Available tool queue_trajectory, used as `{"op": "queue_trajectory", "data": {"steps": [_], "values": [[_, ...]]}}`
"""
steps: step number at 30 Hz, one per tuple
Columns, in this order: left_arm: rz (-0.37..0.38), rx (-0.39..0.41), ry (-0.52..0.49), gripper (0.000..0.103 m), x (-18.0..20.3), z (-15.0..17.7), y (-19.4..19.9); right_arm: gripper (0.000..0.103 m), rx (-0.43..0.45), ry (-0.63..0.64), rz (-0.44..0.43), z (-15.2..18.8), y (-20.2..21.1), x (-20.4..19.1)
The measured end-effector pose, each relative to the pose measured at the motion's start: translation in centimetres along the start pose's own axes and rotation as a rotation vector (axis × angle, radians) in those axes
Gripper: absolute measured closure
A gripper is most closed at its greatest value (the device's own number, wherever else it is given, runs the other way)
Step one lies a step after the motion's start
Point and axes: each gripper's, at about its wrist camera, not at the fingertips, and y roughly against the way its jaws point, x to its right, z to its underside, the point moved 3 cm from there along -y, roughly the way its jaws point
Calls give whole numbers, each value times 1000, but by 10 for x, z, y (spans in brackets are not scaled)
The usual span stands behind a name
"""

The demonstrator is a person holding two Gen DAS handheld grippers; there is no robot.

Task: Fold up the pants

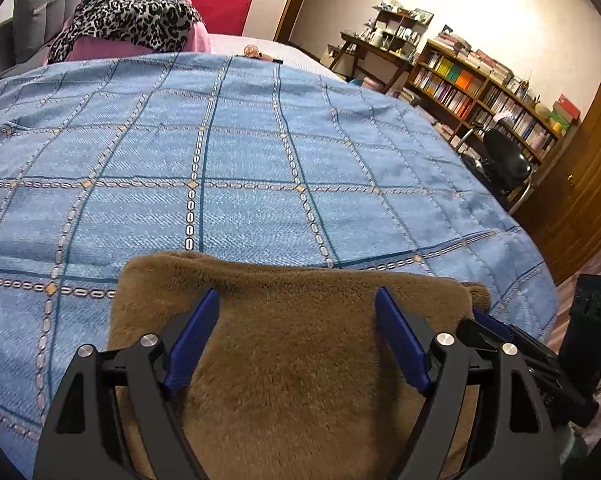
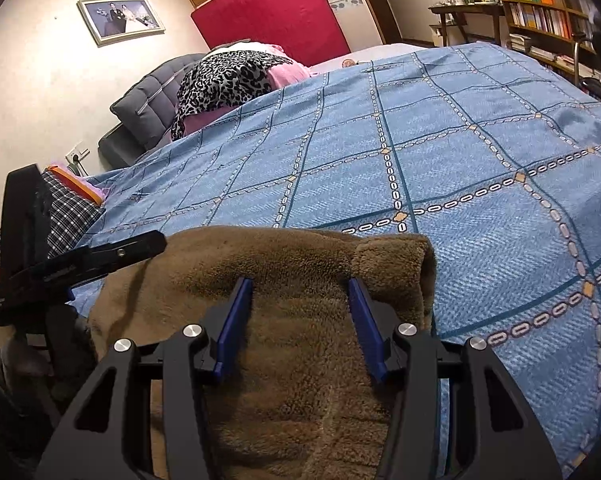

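The brown fleece pants [image 1: 296,344] lie folded into a compact block near the front edge of the bed. My left gripper [image 1: 296,300] is open, its blue fingers spread over the pants with nothing between them. The right gripper shows at the pants' right edge in the left wrist view [image 1: 496,324]. In the right wrist view the pants [image 2: 300,280] lie under my right gripper [image 2: 300,286], which is open and empty. The pants' folded right edge [image 2: 416,264] stands up thick. The left gripper [image 2: 72,268] shows at the left.
A blue checked bedspread [image 1: 260,152] covers the bed. A leopard-print cloth on pink bedding [image 1: 136,16] lies by the grey headboard. Bookshelves [image 1: 480,88], a desk and a black chair [image 1: 504,160] stand to the right. A plaid cloth [image 2: 68,212] lies at the bed's left.
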Motion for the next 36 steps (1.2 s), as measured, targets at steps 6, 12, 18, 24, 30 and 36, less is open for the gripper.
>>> {"op": "queue_trajectory", "data": {"steps": [6,12,18,24,30,36], "values": [[-6,-9,6,20,-3,8,30,42,42,-14,-8,0,37,-6],[-13,-41,58,18,-21,26,49,29,40,-37,25,14,62,3],[-53,-74,103,17,-43,41,53,24,-4,-115,32,28,62,22],[-21,-124,165,15,-61,52,51,11,-44,-158,-3,35,56,28],[21,-160,185,11,-69,59,44,11,-98,-235,-71,41,40,41],[75,-189,201,8,-73,64,35,11,-155,-296,-146,45,21,49]]}}
